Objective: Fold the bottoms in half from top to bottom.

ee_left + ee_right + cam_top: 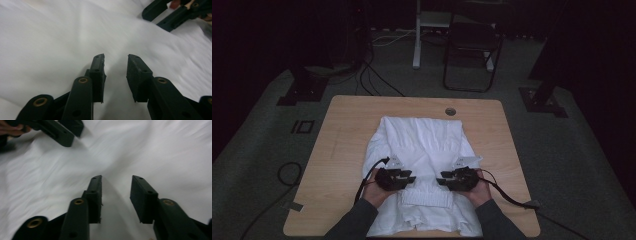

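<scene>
A white garment lies spread on the wooden table, its ribbed band toward the near edge. Both hands hover over its near half, pointing inward at each other. My left gripper is open; in the left gripper view its jaws stand apart above the white cloth with nothing between them. My right gripper is open too, its jaws parted over the fabric and gripping nothing. Each gripper view shows the other gripper farther off: the right gripper, the left gripper.
A round grommet hole sits near the table's far edge. Bare wood flanks the garment on both sides. Cables trail from the grippers off the near edge. A dark chair and stands rise on the floor beyond the table.
</scene>
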### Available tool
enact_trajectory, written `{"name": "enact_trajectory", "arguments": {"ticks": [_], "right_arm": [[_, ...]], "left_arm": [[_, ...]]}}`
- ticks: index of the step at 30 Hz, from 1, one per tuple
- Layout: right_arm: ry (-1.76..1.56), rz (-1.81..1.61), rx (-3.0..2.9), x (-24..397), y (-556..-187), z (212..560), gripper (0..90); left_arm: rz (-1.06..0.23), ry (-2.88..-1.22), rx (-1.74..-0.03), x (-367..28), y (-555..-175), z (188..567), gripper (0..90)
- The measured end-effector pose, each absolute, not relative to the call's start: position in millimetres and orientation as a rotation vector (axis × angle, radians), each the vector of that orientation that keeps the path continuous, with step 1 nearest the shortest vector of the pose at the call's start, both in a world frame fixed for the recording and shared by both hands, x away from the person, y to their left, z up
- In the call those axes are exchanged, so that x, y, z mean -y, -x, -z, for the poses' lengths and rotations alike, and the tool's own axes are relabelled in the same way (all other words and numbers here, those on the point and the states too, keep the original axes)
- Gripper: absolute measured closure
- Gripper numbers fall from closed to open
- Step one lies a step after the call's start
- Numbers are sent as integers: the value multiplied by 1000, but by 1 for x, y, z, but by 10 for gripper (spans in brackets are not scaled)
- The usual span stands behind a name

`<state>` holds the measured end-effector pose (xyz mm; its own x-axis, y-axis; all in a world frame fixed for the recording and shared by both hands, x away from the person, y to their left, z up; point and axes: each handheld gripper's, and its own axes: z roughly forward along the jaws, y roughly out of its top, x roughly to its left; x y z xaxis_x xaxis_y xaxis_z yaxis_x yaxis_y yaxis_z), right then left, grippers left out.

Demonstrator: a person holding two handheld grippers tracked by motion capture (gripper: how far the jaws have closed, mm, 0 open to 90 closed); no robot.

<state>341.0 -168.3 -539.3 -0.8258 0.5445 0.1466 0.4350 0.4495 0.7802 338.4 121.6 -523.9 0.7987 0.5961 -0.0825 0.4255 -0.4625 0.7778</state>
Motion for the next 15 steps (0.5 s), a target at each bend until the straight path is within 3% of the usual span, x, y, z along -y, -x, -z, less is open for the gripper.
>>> {"name": "enact_trajectory", "arguments": {"ticks": [4,8,15], "right_arm": [[-940,-1307,-2439,171,-364,524,519],[-983,-1242,-2376,167,-390,520,501],[-1090,-1072,-2384,156,-426,552,473]], "left_arm": [[-352,-2094,-808,-123,-365,512,618],[-414,-2084,-885,-121,-393,514,591],[-405,-2163,-966,-119,-412,548,615]]}}
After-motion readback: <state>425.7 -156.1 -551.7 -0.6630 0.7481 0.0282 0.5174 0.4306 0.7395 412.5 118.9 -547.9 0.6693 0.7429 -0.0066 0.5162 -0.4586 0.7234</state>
